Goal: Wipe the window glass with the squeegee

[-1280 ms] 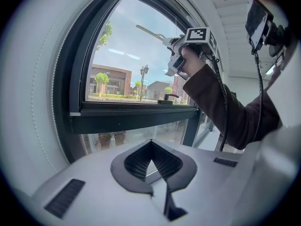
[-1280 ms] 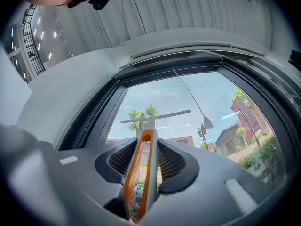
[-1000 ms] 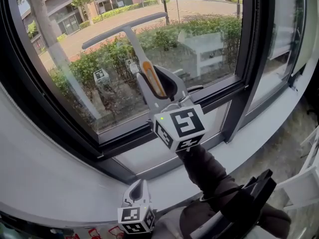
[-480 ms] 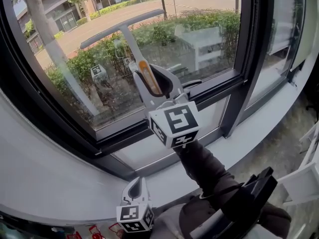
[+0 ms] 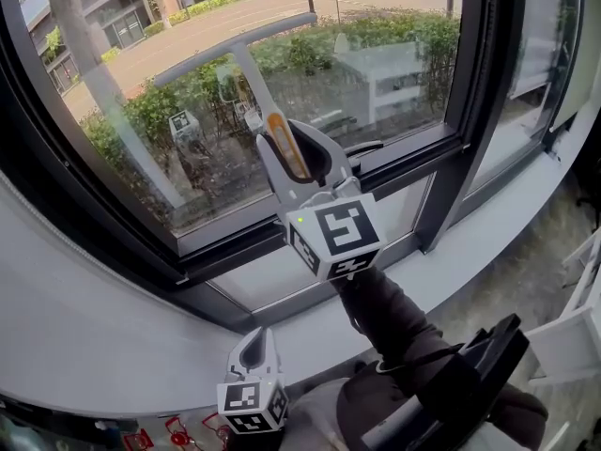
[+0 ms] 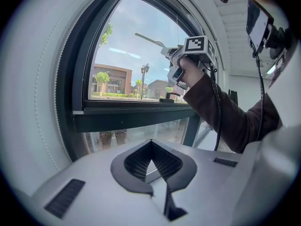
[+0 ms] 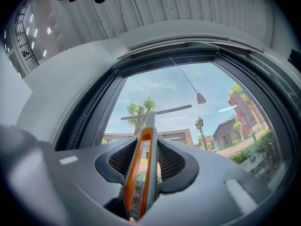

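Squeegee (image 5: 246, 69) raised at the window glass (image 5: 394, 45)
Right gripper (image 5: 293, 148) clamps its handle, window latch (image 5: 364, 146) just beside; left gripper (image 5: 257, 349) closed, empty.

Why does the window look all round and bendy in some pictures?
Left gripper view: the wide lens bows the window frame into an arch, and the corners go black. Right gripper view: the same bending, round the squeegee. Head view: milder curving.

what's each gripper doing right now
Left gripper: closed, empty.
Right gripper: closed on the squeegee handle.
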`<state>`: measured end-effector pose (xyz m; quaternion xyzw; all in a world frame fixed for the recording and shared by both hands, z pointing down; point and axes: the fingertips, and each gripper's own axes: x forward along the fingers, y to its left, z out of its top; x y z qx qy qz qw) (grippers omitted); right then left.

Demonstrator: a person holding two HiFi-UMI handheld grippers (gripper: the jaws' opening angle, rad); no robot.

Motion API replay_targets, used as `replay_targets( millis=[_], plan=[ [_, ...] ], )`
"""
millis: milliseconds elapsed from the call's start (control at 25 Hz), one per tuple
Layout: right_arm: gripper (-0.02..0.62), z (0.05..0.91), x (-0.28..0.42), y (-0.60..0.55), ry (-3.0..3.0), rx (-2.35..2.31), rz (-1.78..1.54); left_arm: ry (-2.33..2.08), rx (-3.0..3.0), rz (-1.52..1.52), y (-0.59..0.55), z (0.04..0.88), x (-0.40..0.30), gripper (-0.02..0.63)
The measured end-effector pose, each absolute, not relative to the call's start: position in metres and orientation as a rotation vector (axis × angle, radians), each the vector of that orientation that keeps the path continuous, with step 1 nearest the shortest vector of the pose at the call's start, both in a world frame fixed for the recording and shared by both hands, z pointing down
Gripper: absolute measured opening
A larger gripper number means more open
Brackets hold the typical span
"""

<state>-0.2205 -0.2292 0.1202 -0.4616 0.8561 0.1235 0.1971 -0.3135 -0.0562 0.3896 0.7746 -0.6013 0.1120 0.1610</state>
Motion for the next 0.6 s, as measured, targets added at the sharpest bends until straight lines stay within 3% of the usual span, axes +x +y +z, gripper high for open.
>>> replay_targets(
  millis=[600],
  plan=[
    [0.129, 0.143, -0.220, -0.227, 2.432, -1.309, 0.305, -1.686, 2.228, 0.333, -0.058, 0.391, -0.309, 0.000]
  ],
)
